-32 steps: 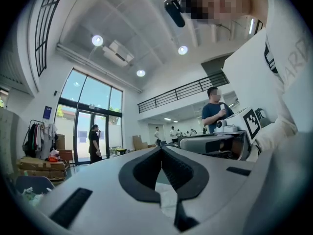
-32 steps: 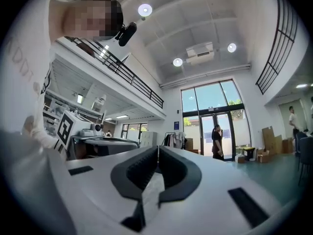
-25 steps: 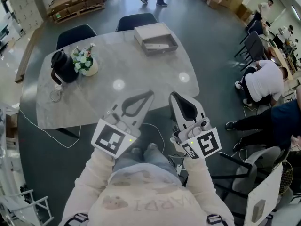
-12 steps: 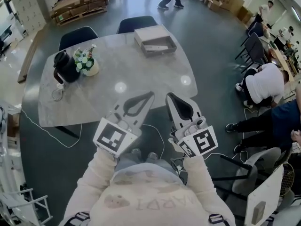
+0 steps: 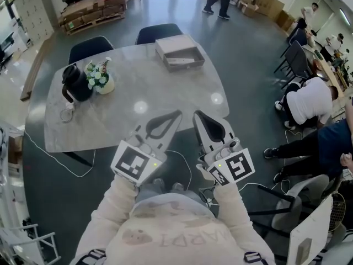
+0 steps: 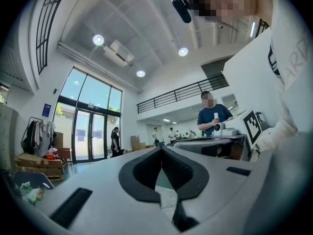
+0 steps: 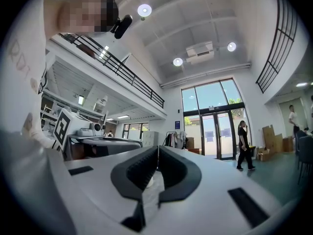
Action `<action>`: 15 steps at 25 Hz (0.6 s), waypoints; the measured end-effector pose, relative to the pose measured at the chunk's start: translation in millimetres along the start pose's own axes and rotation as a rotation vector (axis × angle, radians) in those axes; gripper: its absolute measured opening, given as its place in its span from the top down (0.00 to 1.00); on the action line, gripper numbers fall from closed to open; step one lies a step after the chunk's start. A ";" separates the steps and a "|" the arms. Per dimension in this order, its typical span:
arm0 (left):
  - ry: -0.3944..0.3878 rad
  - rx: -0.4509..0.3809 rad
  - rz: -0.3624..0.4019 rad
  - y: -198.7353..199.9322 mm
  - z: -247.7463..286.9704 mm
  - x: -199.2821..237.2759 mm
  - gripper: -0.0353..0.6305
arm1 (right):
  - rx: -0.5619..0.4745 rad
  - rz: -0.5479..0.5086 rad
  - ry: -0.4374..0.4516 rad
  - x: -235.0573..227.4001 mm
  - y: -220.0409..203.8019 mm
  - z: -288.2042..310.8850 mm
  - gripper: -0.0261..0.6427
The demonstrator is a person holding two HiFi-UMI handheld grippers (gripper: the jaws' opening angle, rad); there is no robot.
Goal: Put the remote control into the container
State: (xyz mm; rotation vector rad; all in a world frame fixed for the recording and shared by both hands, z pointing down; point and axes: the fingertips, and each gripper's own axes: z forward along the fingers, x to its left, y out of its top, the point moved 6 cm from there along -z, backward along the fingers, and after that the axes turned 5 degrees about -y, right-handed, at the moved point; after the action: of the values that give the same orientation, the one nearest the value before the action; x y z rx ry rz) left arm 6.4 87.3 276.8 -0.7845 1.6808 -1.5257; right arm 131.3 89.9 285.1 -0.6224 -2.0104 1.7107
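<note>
1. Grey, stone-patterned surface (image 5: 165, 90) fills the middle of the head view, with two dark chairs (image 5: 88, 44) pushed in at its far side.
2. The container (image 5: 172, 43), a shallow open box of pale grey, sits at the far edge of the surface, well apart from both hand-held grippers.
3. The remote control (image 5: 177, 61) shows as a slim pale bar lying flat inside the container; its detail is too small to read.
4. The left hand-held gripper (image 5: 178, 114) hangs over the near edge of the surface. Its own view shows the jaws clenched tip to tip with nothing between them.
5. The right hand-held gripper (image 5: 197, 114) is held just beside it, tips close to the left one's. Its jaws are likewise pressed together and empty.
6. A black jug (image 5: 74, 81) stands on the left part of the surface, just beside a small vase of flowers (image 5: 101, 76). A thin white cable (image 5: 66, 113) loops near the jug.
7. A person in a white top (image 5: 309, 99) crouches on the floor to the right of the surface.
</note>
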 end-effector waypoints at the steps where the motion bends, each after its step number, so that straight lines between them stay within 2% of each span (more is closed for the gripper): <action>1: 0.000 -0.001 -0.001 0.2 0.7 0.4 0.93 | 0.000 -0.001 0.000 -0.8 0.4 0.3 0.93; 15: 0.010 -0.008 -0.002 -1.9 6.2 8.5 0.93 | 0.004 -0.002 0.015 -6.8 -1.3 9.3 0.93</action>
State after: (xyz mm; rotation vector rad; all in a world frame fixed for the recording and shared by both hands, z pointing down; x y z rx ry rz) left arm 6.8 76.6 277.5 -0.7845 1.6946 -1.5271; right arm 131.2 78.4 284.8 -0.6306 -1.9959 1.7036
